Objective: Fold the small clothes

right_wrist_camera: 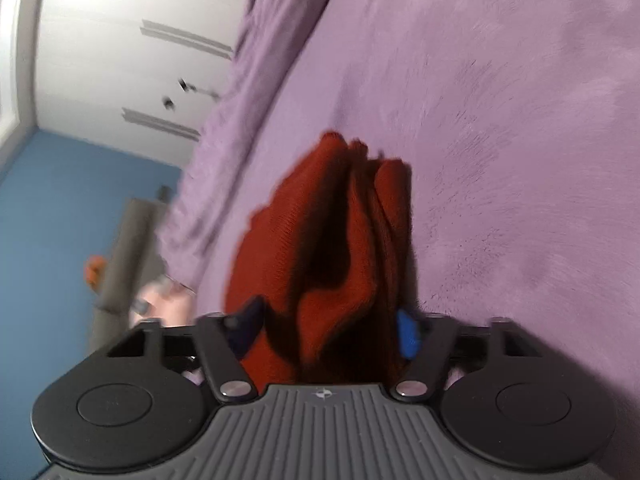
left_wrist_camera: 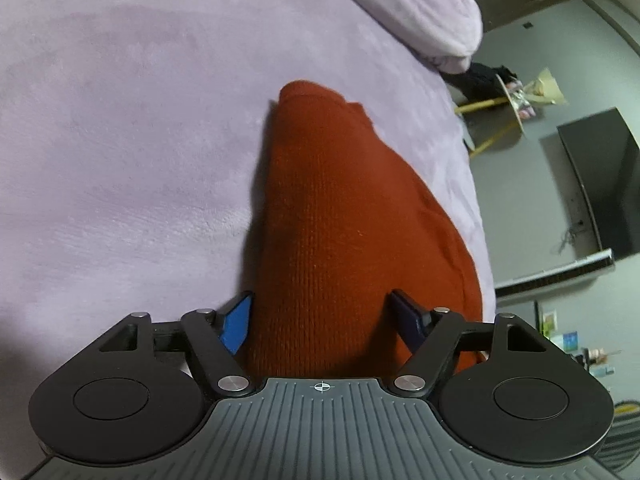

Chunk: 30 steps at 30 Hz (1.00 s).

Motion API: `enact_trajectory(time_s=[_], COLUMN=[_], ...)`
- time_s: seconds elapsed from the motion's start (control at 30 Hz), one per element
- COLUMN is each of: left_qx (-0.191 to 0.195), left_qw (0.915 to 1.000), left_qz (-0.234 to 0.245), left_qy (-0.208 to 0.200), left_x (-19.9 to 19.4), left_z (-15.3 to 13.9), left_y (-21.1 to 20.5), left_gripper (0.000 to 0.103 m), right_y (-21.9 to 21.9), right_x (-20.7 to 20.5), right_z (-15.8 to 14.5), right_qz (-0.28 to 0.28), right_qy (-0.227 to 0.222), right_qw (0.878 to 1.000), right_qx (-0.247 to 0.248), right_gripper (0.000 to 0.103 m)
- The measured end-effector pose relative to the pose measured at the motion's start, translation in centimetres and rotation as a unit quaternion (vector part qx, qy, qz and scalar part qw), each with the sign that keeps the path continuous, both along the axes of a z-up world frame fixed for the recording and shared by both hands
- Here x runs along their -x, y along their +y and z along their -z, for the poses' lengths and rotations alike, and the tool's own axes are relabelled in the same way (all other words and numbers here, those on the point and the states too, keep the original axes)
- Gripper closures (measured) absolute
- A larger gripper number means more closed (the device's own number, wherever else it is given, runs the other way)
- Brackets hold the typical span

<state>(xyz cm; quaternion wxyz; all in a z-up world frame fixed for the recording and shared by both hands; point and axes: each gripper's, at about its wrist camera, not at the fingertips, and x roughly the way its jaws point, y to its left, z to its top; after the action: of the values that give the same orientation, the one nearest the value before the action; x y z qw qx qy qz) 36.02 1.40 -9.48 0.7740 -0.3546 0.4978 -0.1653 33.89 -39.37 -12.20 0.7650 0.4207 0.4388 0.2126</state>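
The red knit cloth (left_wrist_camera: pixel 344 216) lies on the lilac blanket (left_wrist_camera: pixel 120 140) and runs from the left gripper (left_wrist_camera: pixel 320 320) toward 12 o'clock. The jaws stand fairly wide; the blue pad at 9 o'clock touches the cloth, the dark pad at 3 o'clock is near it, but I cannot tell if they press. In the right wrist view, the same cloth (right_wrist_camera: pixel 332 248), bunched in folds, fills the right gripper (right_wrist_camera: pixel 328 328). Both pads sit against the cloth's sides; a firm hold I cannot confirm.
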Motion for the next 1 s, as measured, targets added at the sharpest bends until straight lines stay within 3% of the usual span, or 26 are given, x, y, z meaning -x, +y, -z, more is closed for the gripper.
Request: enact_trajectory(time_s=[0.13, 0.27, 0.37, 0.47, 0.57, 0.63, 0.7, 0.8, 0.87, 1.0], left_qx=[0.002, 0.02, 0.009, -0.028, -0.106, -0.164, -0.177, -0.207, -0.237, -0.245], left_qw=[0.9998, 0.9991, 0.9984, 0.9966, 0.9901, 0.9816, 0.9789, 0.9717, 0.9641, 0.9606], left_qz=[-0.015, -0.027, -0.037, -0.058, -0.083, -0.092, -0.092, -0.097, -0.1, -0.109], left_qy=[-0.012, -0.027, -0.041, -0.051, -0.04, -0.033, -0.044, -0.058, -0.066, -0.074], left_x=[0.2, 1.7, 3.7, 6.7, 9.8, 11.6, 13.6, 15.0, 15.2, 14.0], left_z=[-0.5, -3.3, -5.5, -7.5, -7.9, -7.8, -8.2, -8.8, -8.9, -9.8], left_y=[0.2, 1.9, 3.9, 6.8, 9.0, 9.8, 10.5, 10.3, 10.2, 9.6], left_gripper=[0.053, 0.07, 0.071, 0.071, 0.069, 0.072, 0.071, 0.059, 0.051, 0.041], right_y=[1.5, 3.1, 5.2, 9.9, 14.0, 15.2, 15.4, 14.7, 14.8, 19.0], right_x=[-0.6, -0.2, 0.1, 0.7, 1.7, 2.6, 3.8, 5.5, 6.2, 5.8], right_z=[0.2, -0.9, -1.4, -1.2, -0.8, -1.5, -2.9, -5.4, -7.3, -10.4], right_qz=[0.0, -0.005, -0.03, -0.083, -0.121, -0.105, -0.078, -0.016, 0.014, -0.039], right_qy=[-0.004, -0.006, 0.001, 0.007, -0.003, -0.018, -0.033, -0.048, -0.075, -0.131], right_qw=[1.0, 1.0, 0.999, 0.995, 0.992, 0.994, 0.994, 0.983, 0.972, 0.963], right_qx=[0.009, -0.013, -0.039, -0.047, -0.039, 0.009, 0.072, 0.175, 0.221, 0.233], right_gripper=[0.065, 0.067, 0.067, 0.067, 0.063, 0.051, 0.044, 0.041, 0.044, 0.066])
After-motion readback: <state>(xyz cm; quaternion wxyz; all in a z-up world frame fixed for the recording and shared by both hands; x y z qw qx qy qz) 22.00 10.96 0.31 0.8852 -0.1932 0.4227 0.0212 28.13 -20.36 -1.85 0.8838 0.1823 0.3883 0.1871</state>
